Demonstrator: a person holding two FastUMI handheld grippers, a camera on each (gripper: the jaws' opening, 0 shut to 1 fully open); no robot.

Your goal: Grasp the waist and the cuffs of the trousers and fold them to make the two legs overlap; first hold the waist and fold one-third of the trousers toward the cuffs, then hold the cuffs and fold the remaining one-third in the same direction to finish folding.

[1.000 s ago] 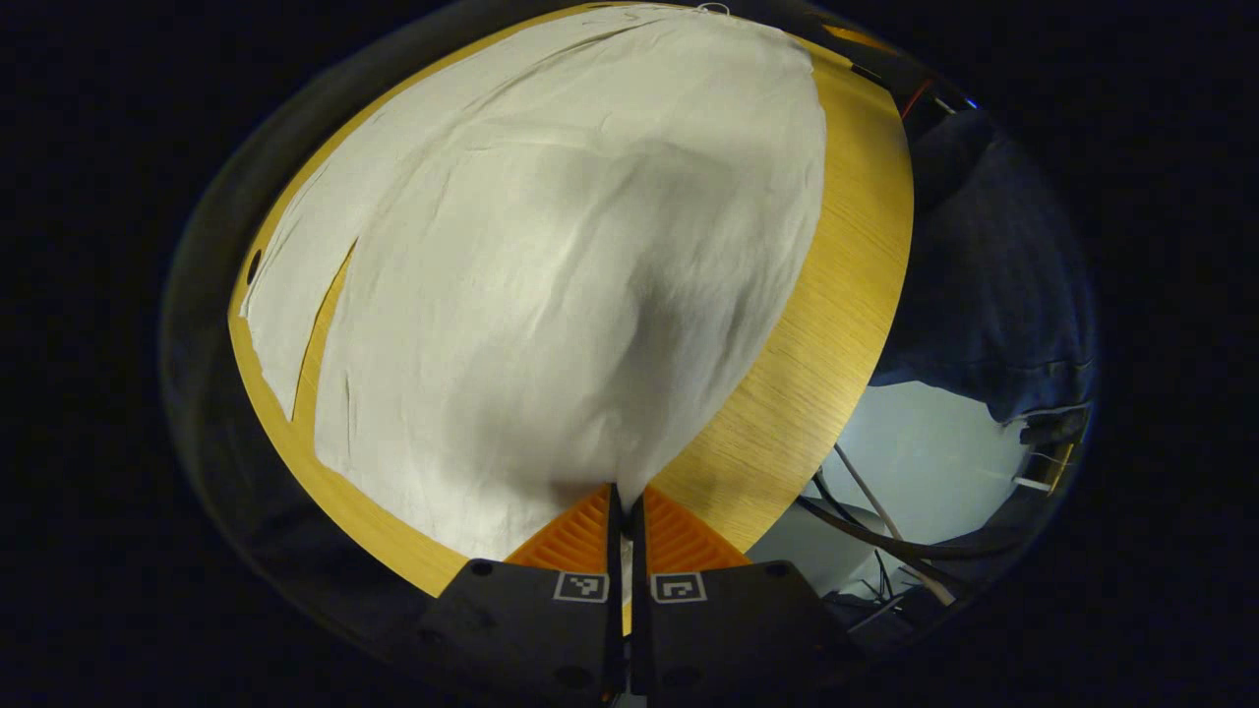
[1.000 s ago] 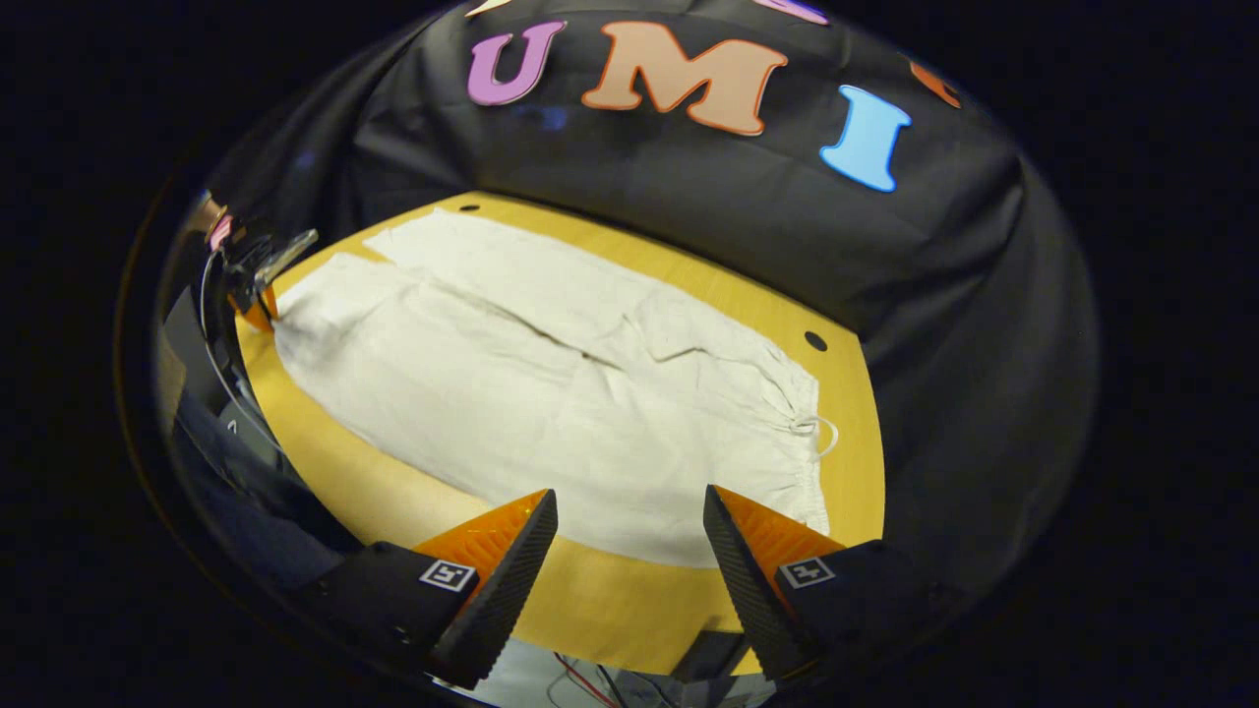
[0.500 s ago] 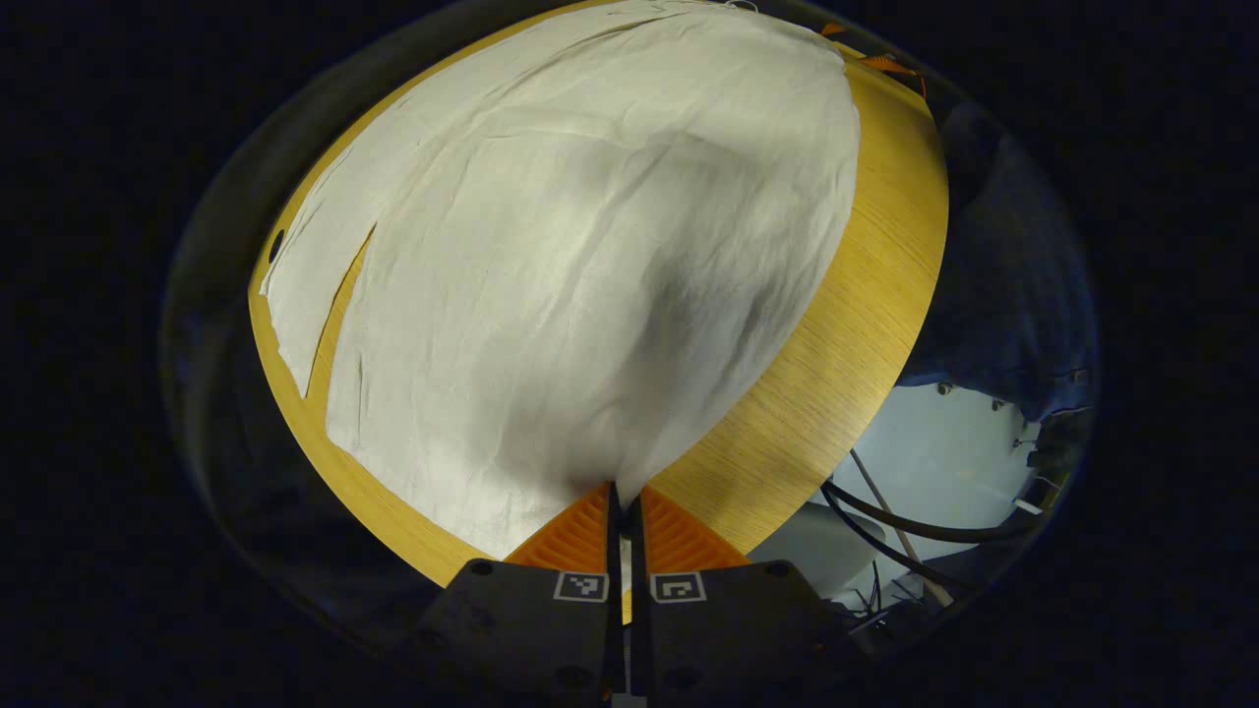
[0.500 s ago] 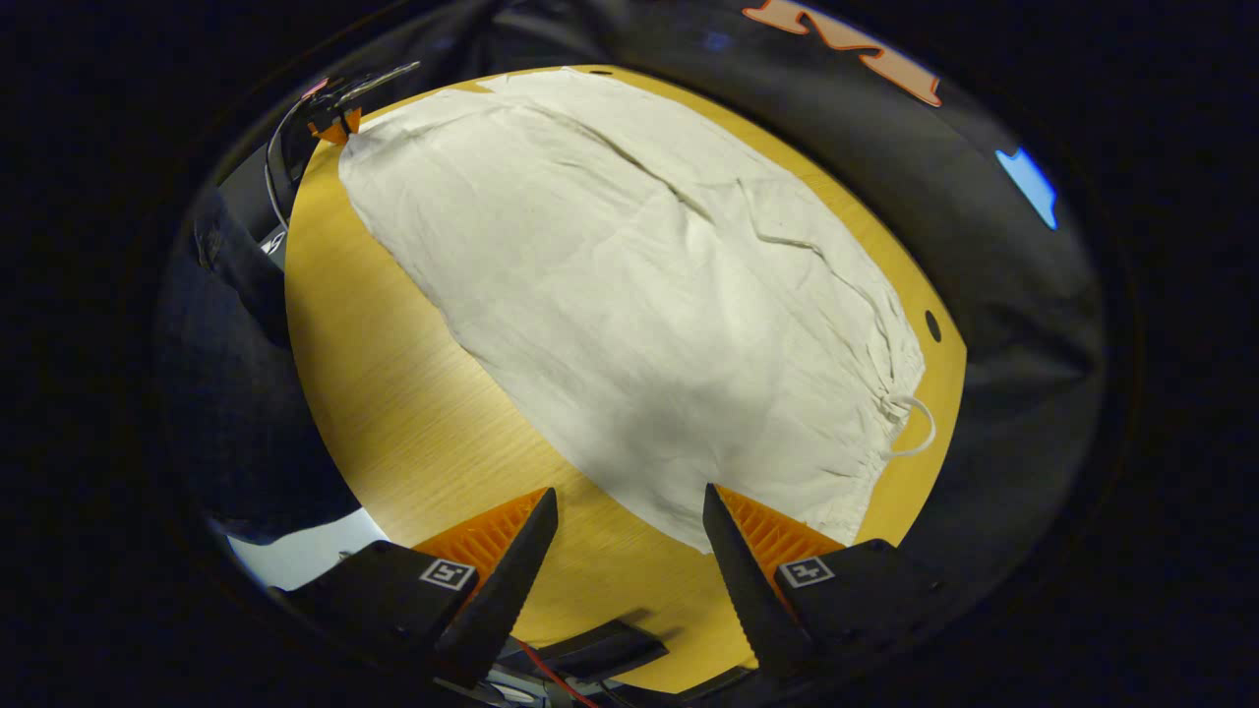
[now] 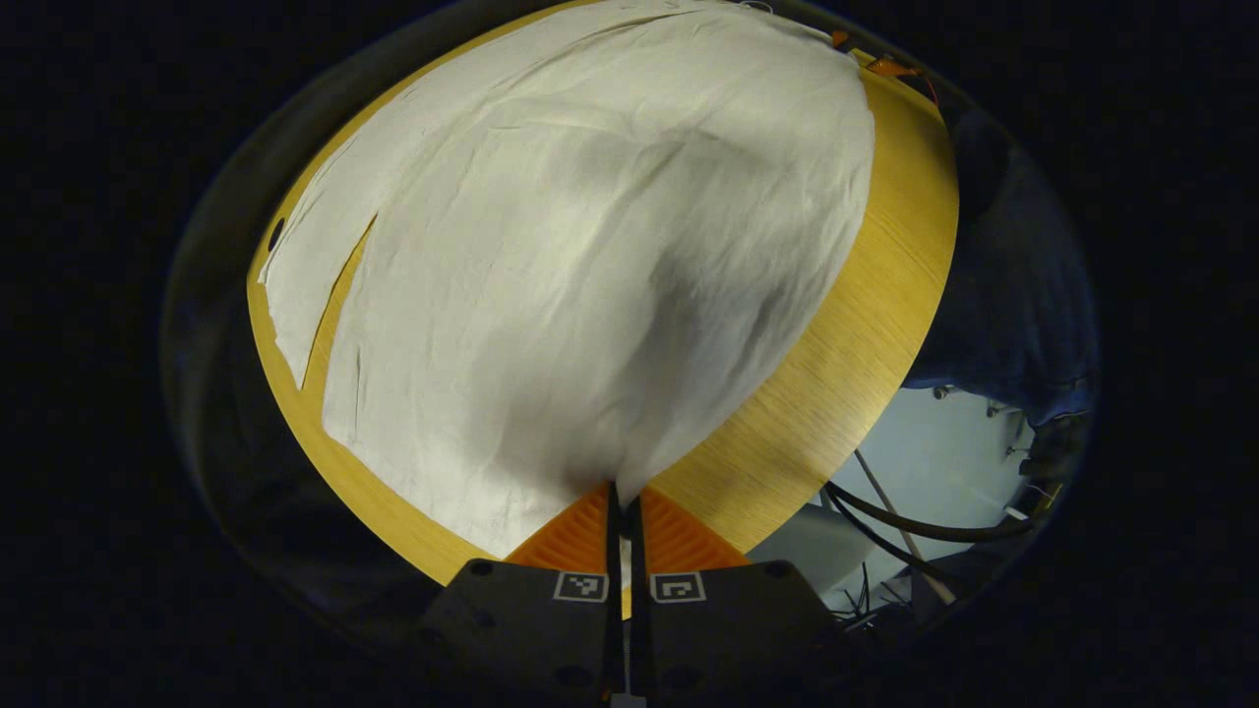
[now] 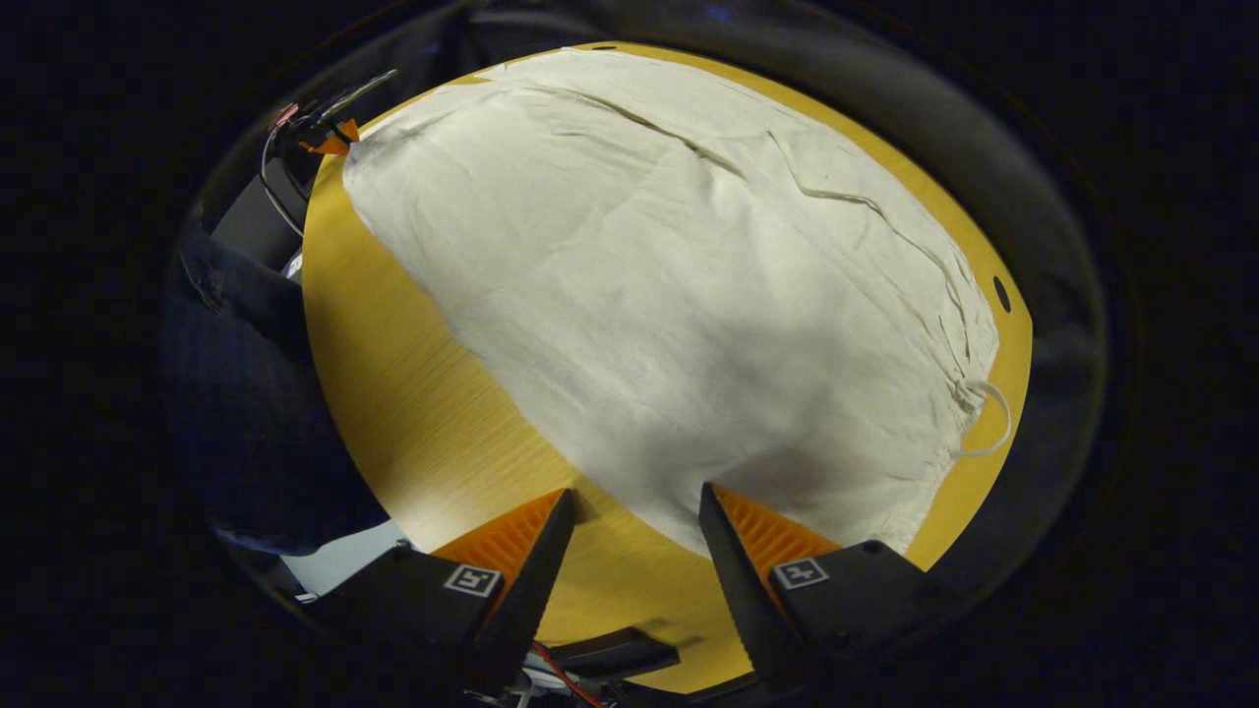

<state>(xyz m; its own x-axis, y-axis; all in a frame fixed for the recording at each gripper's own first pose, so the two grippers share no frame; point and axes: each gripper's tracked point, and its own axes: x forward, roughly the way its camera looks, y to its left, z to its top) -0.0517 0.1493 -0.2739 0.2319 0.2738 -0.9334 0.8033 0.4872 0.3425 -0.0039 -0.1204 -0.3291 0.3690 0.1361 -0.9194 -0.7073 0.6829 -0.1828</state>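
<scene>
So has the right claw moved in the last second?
Yes. The right claw has come down and in toward the trousers' waist corner; the table now looms larger.

One pair of trousers [image 5: 590, 256], pale, lies spread on one wooden counter [image 5: 846, 374]. The trousers have two legs, parted by one narrow slit near the counter's far-left edge in the left gripper view. One drawstring loop [image 6: 987, 423] shows at the waist, by the counter's right edge in the right gripper view. Two round holes in the counter: one [image 6: 1001, 293] near its right edge, one [image 6: 602, 46] at its far edge. Two sets of tongs: the left tongs [image 5: 622, 497], two fingers pressed together on one trouser corner; the right tongs [image 6: 634, 511], two fingers parted. Several cables [image 5: 905, 526] lie beyond the counter's near edge.
</scene>
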